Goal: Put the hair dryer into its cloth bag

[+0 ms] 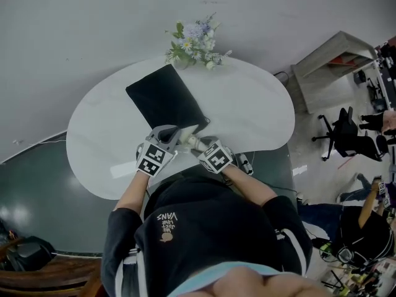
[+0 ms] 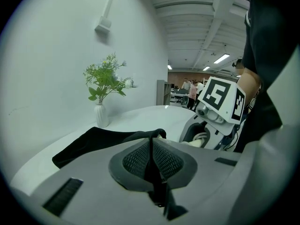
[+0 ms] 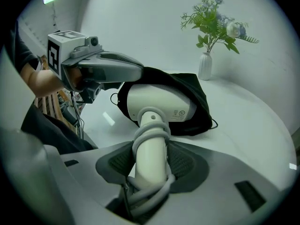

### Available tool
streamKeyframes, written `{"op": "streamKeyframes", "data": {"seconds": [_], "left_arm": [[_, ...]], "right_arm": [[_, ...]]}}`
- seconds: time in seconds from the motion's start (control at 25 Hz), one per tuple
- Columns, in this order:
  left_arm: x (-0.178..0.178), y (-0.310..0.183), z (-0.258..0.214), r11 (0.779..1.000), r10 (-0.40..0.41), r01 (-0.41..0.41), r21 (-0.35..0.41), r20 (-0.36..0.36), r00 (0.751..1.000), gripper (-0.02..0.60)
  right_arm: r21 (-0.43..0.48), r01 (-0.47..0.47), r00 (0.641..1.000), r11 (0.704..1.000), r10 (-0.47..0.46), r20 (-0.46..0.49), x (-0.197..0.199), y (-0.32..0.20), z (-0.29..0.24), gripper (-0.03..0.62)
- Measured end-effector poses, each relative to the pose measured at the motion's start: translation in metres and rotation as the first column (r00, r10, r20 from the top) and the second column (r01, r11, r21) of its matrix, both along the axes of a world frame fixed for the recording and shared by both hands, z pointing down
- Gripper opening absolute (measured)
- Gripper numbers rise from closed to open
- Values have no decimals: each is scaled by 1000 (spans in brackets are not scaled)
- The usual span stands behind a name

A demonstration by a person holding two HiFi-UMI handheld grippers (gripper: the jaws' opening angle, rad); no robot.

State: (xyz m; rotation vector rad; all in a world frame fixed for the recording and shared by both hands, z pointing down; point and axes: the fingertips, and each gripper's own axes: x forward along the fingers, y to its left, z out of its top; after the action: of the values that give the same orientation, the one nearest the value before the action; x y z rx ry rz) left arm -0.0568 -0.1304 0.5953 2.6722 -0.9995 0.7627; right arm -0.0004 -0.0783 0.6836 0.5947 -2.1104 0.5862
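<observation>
A black cloth bag (image 1: 164,100) lies flat on the white table (image 1: 260,116), its mouth toward me. My left gripper (image 1: 175,133) is shut on the bag's upper mouth edge (image 2: 151,136) and holds it lifted. My right gripper (image 3: 151,172) is shut on the handle of a white hair dryer (image 3: 161,104), with the grey cord wound round the handle. The dryer's barrel sits partly inside the bag's mouth (image 3: 187,86). In the head view the dryer (image 1: 192,141) shows only as a pale piece between the two grippers.
A white vase of flowers (image 1: 193,44) stands at the table's far edge, behind the bag. The table's near edge is right against my body. Office chairs (image 1: 343,135) and a low shelf (image 1: 334,60) stand on the floor to the right.
</observation>
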Motion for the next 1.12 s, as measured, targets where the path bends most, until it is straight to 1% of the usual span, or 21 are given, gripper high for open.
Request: {"op": "streamKeyframes", "data": {"seconds": [0.44,0.6,0.76,1.0,1.12], "left_arm": [[-14,-13,-17,1000,30,-30,1,-78,996,37],[-16,-16,-22,999,39,-41,-11,-119,992,37],[-21,-19,-24,999,31,-35,-24,-155,987,37],[-37,-26,-18,999,11,-18,-43,-159,987,37],[-42,-29,-17,999,-1,-7,-51,-166,986,37]], "right_arm": [[-2,-27,999,1000,27,39,-39,-42,-8,219],[-2,-34,998,999,34,54,-51,-55,-11,219],[-8,-39,997,999,39,65,-61,-66,-11,219],[-18,-26,996,999,27,83,-77,-79,-12,219],[-32,-34,995,999,37,94,-84,-86,-14,219]]}}
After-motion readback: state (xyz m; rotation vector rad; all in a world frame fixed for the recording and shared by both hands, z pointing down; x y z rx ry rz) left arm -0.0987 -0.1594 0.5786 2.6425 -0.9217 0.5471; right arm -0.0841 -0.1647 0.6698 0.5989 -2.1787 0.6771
